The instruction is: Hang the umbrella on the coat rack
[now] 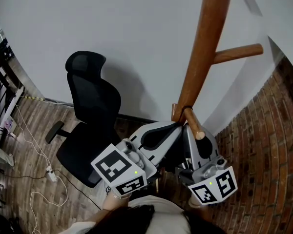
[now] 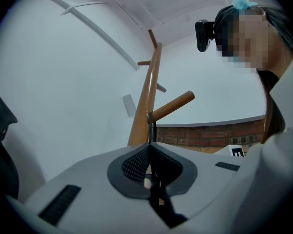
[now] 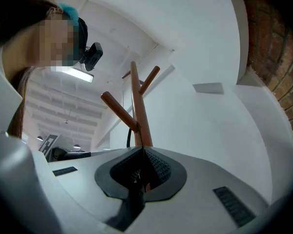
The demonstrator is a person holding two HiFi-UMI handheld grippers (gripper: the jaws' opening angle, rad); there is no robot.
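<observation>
1. At the junction of pole and lowest peg, the tall brown wooden coat rack (image 1: 205, 48) carries a thin black wrist strap (image 2: 153, 128) looped over the round wooden peg (image 2: 173, 105), close against the pole.
2. The left gripper (image 2: 149, 147) has its jaws clenched together, tips meeting, with the strap rising from between them straight to the peg.
3. The right gripper (image 3: 139, 150) is likewise clenched on the same strap, which runs from its tips up to the peg root.
4. The umbrella body is not clearly shown. It is judged to sit low between the two grippers, where only dark shapes appear behind the pads.
5. Governing relation: the strap's long axis runs up and away from both sets of jaws to the peg. The peg slopes upward from the pole, with its free end on the person's side.
6. Both grippers sit just below the peg, close together, with neither clearly nearer. In the head view the left lies to the peg's left and the right lies under its tip.
7. Judgement: the hanging looks nearly complete. Releasing both jaws should leave the load on the strap, and the peg's upward slope should stop the strap sliding off.
8. A black mesh office chair (image 1: 95, 111) stands well apart on the left, on the wooden floor.
</observation>
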